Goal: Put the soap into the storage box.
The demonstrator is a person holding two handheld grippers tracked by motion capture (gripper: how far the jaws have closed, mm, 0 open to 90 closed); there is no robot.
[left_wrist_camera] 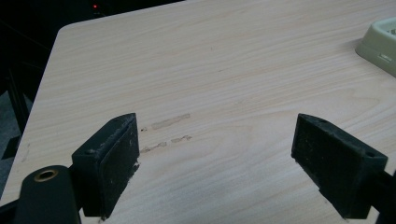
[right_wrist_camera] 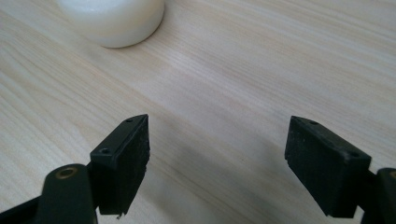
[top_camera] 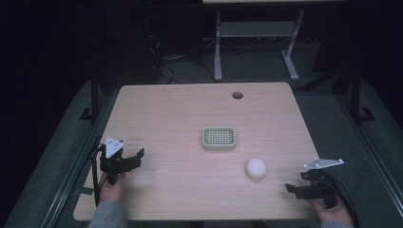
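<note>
A pale green square tray with a grid insert point(top_camera: 219, 138) sits at the middle of the wooden table point(top_camera: 190, 109); its corner point(left_wrist_camera: 380, 44) shows at the right edge of the left gripper view. A white round object point(top_camera: 256, 168) lies right of and nearer than the tray, and its lower part point(right_wrist_camera: 112, 21) appears at the top of the right gripper view. My left gripper point(top_camera: 135, 157) is held open at the near left, over bare wood point(left_wrist_camera: 215, 149). My right gripper point(top_camera: 297, 183) is held open at the near right, a short way from the white object, with nothing between its jaws point(right_wrist_camera: 217, 163).
A round cable hole point(top_camera: 237, 95) lies near the table's far edge. Some pale tape marks point(left_wrist_camera: 170, 122) are on the wood ahead of the left gripper. A grey table frame point(top_camera: 256, 33) stands on the dark floor beyond.
</note>
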